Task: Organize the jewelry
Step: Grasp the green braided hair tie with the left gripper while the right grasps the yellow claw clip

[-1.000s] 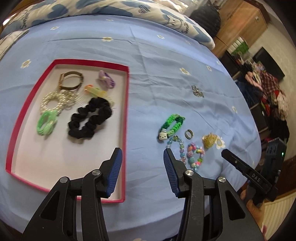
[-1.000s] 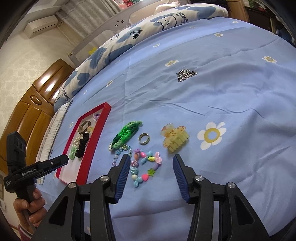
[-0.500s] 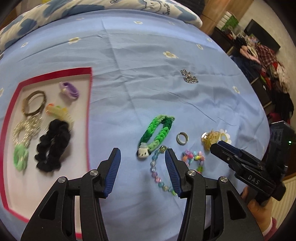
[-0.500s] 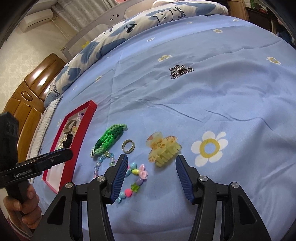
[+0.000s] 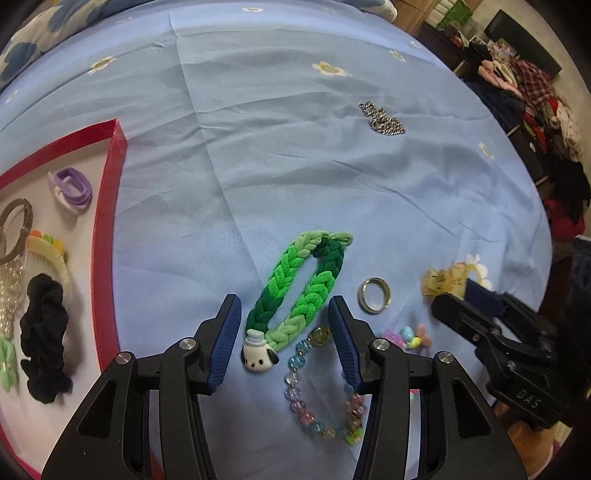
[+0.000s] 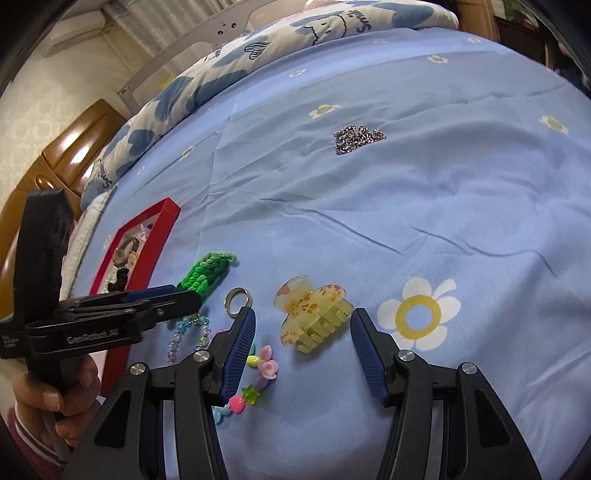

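My left gripper (image 5: pixel 284 314) is open, its jaws on either side of the lower end of a green braided hair tie (image 5: pixel 299 284) with a small white dog charm (image 5: pixel 258 356). My right gripper (image 6: pixel 303 325) is open around a yellow speckled claw clip (image 6: pixel 312 314), which also shows in the left wrist view (image 5: pixel 441 282). A silver ring (image 5: pixel 373 295), a clear bead bracelet (image 5: pixel 306 391) and a pastel bead bracelet (image 6: pixel 255 384) lie on the blue bedspread. A silver chain (image 5: pixel 382 120) lies farther back.
A red-rimmed tray (image 5: pixel 105 236) at the left holds a black scrunchie (image 5: pixel 44 339), a purple hair tie (image 5: pixel 70 186), a comb clip, a bangle and pearl beads. Pillows lie at the bed's far end (image 6: pixel 295 33). Clothes are piled beyond the right edge (image 5: pixel 554 122).
Both grippers have moved forward and down toward the bed. The left one shifted right from the tray to straddle the green hair tie; the right one closed in around the claw clip.
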The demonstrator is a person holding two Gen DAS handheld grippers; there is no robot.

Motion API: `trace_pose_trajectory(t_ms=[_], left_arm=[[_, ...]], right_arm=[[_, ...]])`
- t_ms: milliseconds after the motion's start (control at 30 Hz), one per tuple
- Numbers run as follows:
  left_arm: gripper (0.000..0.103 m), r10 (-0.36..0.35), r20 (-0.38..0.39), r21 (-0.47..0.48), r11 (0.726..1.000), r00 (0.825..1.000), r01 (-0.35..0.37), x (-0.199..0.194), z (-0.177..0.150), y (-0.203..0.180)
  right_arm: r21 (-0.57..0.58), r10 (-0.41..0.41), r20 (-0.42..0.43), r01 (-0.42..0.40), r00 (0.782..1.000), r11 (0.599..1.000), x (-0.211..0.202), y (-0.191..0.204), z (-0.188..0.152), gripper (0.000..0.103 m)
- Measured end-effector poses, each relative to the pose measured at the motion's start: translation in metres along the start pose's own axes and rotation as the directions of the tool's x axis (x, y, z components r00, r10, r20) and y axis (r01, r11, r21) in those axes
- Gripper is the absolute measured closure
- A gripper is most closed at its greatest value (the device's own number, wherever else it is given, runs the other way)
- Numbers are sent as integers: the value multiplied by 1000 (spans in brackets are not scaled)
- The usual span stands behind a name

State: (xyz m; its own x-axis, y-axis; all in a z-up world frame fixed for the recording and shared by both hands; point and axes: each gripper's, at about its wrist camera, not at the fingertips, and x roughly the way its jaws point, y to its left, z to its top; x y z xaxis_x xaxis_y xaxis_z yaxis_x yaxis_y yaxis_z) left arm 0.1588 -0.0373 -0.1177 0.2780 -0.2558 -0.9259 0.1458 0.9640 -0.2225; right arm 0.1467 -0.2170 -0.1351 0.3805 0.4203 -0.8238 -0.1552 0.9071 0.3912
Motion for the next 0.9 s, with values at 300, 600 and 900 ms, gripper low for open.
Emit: trace_pose_trajectory(t_ms=[300, 600, 900], left_arm=[[83, -54, 34, -50, 997, 998, 56, -13, -2, 15], [83, -85, 124, -107, 989, 989, 98, -57, -21, 25], [83, -64, 201, -199, 974, 977, 104, -96, -49, 58]], right_arm=[[-27, -19, 30, 19, 999, 999, -2, 0, 5, 59], [-52, 38, 57, -35, 998, 998, -17, 18, 7, 59], [-109, 116, 51, -110, 992, 988, -23, 56, 5, 59]])
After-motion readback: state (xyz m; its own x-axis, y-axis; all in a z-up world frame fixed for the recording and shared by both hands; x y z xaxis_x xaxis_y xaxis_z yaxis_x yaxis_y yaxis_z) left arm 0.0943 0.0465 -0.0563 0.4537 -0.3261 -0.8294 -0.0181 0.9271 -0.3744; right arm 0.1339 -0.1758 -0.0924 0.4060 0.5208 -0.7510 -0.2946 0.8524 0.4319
